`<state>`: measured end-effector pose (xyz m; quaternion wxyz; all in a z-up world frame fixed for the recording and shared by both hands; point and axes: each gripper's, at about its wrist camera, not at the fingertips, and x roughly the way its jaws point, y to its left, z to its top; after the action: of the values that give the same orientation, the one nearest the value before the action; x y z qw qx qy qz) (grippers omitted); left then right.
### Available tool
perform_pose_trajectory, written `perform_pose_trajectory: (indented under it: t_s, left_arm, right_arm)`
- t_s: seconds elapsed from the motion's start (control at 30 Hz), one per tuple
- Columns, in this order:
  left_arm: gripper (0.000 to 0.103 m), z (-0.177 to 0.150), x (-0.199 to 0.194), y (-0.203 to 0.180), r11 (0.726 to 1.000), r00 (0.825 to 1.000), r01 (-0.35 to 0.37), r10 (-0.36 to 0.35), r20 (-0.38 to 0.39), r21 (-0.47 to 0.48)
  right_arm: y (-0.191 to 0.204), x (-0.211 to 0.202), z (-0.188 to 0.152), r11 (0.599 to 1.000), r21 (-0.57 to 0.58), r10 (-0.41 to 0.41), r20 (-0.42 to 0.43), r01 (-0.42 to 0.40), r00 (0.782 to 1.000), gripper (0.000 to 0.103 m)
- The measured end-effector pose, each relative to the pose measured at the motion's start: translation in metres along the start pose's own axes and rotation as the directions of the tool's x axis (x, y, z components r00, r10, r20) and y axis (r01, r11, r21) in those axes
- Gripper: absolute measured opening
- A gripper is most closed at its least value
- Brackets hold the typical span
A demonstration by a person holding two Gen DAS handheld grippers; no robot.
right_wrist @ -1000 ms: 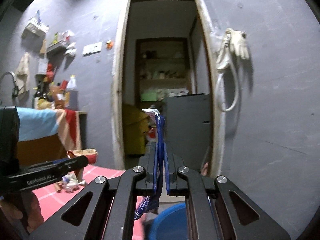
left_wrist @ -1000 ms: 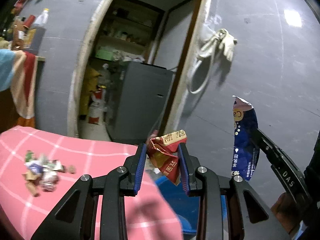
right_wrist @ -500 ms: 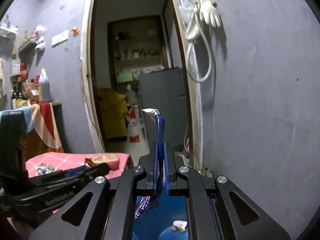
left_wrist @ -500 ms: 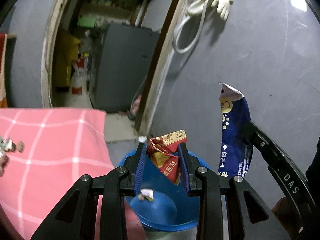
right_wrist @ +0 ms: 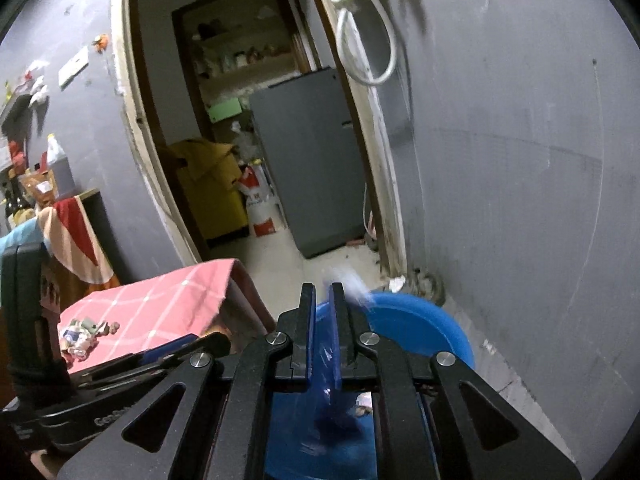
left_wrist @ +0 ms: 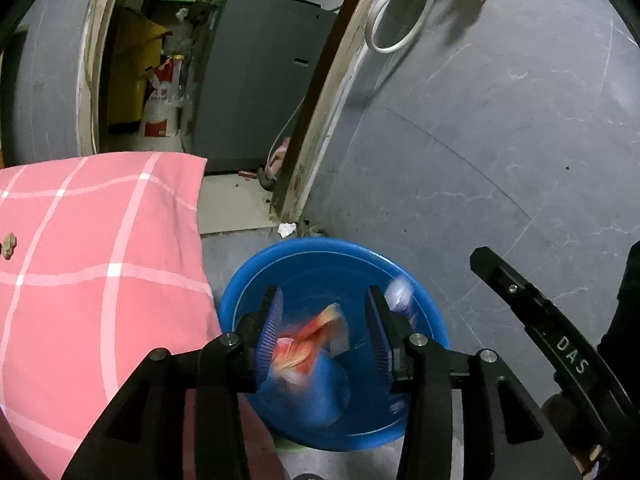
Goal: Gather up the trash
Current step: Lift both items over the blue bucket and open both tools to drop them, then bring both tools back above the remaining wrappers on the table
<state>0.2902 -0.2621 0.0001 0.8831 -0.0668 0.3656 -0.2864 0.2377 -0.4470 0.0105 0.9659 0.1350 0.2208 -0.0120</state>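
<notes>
Hanging above a blue basin (left_wrist: pixel 236 300) on the floor, the left hand-held gripper (left_wrist: pixel 324 332) has its jaws spread wide apart, gripping nothing. Left wrist view, itemised:
- Red snack wrapper (left_wrist: pixel 308 344): blurred, loose between the open jaws and not touching either pad, over the inside of the basin.
- Blue wrapper (left_wrist: pixel 398 294): blurred white-and-blue streak just beyond the right-hand finger, also over the basin.
- Worktop with pink checked cloth (left_wrist: pixel 80 260): just left of the basin; one small brown scrap (left_wrist: pixel 8 245) at its left edge.
- Doorway beyond, with a grey cabinet (left_wrist: pixel 256 80) and a red-and-white sack (left_wrist: pixel 162 104).
- White scrap (left_wrist: pixel 287 229) on the floor by the door frame.

Right wrist view, itemised:
- Right hand-held gripper (right_wrist: pixel 322 332): jaws slightly parted, a narrow gap between the pads. The blue wrapper (right_wrist: pixel 332 400) is smeared by motion in and below that gap; whether a pad touches it cannot be told.
- Basin (right_wrist: pixel 424 328): directly beneath and ahead of the fingers, against the grey wall.
- Pink-clothed worktop (right_wrist: pixel 168 300): left of the basin, carrying a small pile of crumpled wrappers (right_wrist: pixel 84 336).
- White hose (right_wrist: pixel 368 48) hung on the wall above.
</notes>
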Motion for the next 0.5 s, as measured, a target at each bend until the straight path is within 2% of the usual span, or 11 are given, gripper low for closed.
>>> perform_pose_trajectory:
  t_s: [0.07, 0.13, 0.27, 0.33, 0.4, 0.47, 0.5]
  left_arm:
    - [0.042, 0.001, -0.004, 0.001, 1.0, 1.0, -0.004, 0.004, 0.01, 0.0]
    - [0.054, 0.003, -0.009, 0.003, 1.0, 0.999, -0.017, 0.018, 0.037, -0.002]
    - [0.056, 0.001, -0.029, 0.012, 0.999, 0.995, -0.041, 0.042, 0.095, -0.011]
    - [0.056, 0.001, -0.039, 0.019, 0.998, 0.991, -0.057, 0.058, 0.117, -0.017]
    - [0.057, 0.003, -0.051, 0.027, 0.997, 0.986, -0.075, 0.079, 0.15, -0.027]
    - [0.077, 0.004, -0.065, 0.035, 0.994, 0.976, -0.106, 0.11, 0.187, -0.035]
    - [0.087, 0.003, -0.075, 0.039, 0.991, 0.966, -0.127, 0.133, 0.223, -0.042]
  right_arm:
    - [-0.003, 0.001, 0.0, 1.0, 0.016, -0.001, -0.013, 0.001, 1.0, 0.006]
    - [-0.004, 0.0, 0.0, 1.0, 0.022, 0.002, -0.014, -0.001, 1.0, 0.007]
    - [-0.002, -0.004, 0.004, 1.0, 0.015, 0.004, 0.009, -0.005, 1.0, 0.012]
    - [0.001, -0.007, 0.004, 1.0, 0.009, 0.01, 0.031, -0.01, 0.999, 0.031]
    - [0.006, -0.013, 0.006, 1.0, -0.006, 0.026, 0.065, -0.025, 0.998, 0.035]
    - [0.012, -0.019, 0.007, 0.999, -0.028, 0.039, 0.097, -0.037, 0.995, 0.041]
    - [0.016, -0.023, 0.008, 0.998, -0.038, 0.051, 0.122, -0.047, 0.991, 0.05]
